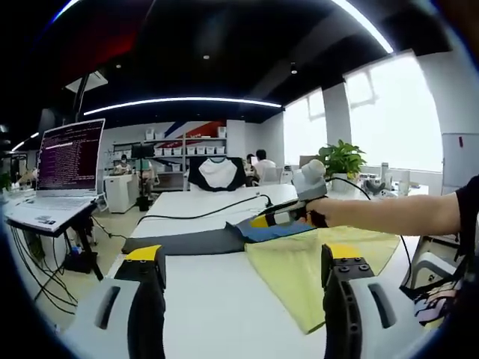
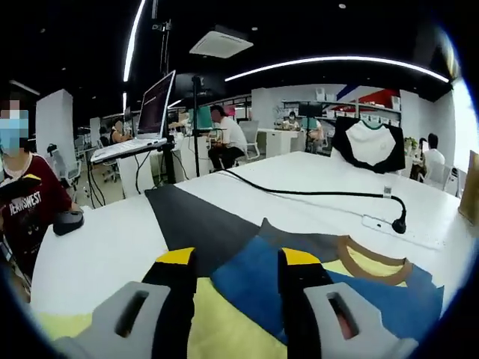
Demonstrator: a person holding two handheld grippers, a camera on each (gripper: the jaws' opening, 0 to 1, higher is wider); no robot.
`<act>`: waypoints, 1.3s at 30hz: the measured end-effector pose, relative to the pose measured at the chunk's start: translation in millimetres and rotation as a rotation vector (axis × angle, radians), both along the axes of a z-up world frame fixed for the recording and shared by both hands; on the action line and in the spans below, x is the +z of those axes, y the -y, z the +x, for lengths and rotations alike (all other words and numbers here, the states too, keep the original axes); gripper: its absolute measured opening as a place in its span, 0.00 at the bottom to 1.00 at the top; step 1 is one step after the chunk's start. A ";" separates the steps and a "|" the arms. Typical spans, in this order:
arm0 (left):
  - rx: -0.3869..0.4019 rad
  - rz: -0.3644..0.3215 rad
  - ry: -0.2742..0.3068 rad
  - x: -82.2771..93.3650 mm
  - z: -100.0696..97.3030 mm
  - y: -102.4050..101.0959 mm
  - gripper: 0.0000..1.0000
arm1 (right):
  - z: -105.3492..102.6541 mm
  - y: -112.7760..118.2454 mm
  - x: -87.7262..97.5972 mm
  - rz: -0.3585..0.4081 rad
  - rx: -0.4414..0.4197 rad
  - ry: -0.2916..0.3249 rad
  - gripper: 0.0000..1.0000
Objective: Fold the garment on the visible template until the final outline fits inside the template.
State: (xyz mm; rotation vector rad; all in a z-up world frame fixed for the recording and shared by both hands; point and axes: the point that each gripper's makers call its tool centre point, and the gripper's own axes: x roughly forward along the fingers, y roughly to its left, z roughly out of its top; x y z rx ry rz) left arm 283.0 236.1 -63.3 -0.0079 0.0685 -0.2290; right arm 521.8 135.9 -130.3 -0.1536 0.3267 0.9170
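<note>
A garment lies on the white table (image 1: 217, 299): yellow body (image 1: 299, 269), blue shoulder part (image 1: 266, 230) and a long dark grey sleeve (image 1: 183, 241) stretched out to the left. My left gripper (image 1: 243, 258) is open, its jaws wide apart above the table and the edge of the yellow cloth. A person's arm (image 1: 389, 213) holds my right gripper (image 1: 281, 217) over the blue shoulder. In the right gripper view, the right gripper (image 2: 238, 262) is open, jaws apart just above the blue cloth (image 2: 247, 288), near the brown neck rib (image 2: 374, 258) and the grey sleeve (image 2: 194, 217).
A black cable (image 2: 314, 194) runs across the table to a white power strip (image 2: 389, 228). A laptop (image 1: 67, 161) stands on a stand to the left. A black mouse (image 2: 67, 221) lies at the table edge. A black-and-white shirt (image 2: 370, 146) hangs behind; people sit nearby.
</note>
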 end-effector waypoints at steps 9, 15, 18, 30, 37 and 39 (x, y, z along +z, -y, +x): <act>-0.037 -0.004 0.028 6.2 -2.8 8.1 0.91 | -13.4 55.1 39.3 -0.059 0.004 0.085 0.53; -0.009 0.071 0.024 8.2 -5.1 8.0 0.91 | -28.1 88.7 64.6 0.050 0.006 0.094 0.57; -0.022 0.057 0.022 8.4 -5.7 8.6 0.91 | -33.7 104.7 73.7 0.053 0.000 0.127 0.61; -0.002 0.047 0.028 10.9 -7.7 0.4 0.91 | -39.3 173.3 108.3 0.029 -0.120 0.228 0.68; 0.004 -0.008 0.060 16.6 -6.5 3.3 0.90 | -45.5 214.8 113.1 0.017 -0.191 0.254 0.91; -0.017 -0.035 0.065 20.8 -9.5 7.3 0.88 | -48.2 227.1 117.4 0.025 -0.208 0.273 0.94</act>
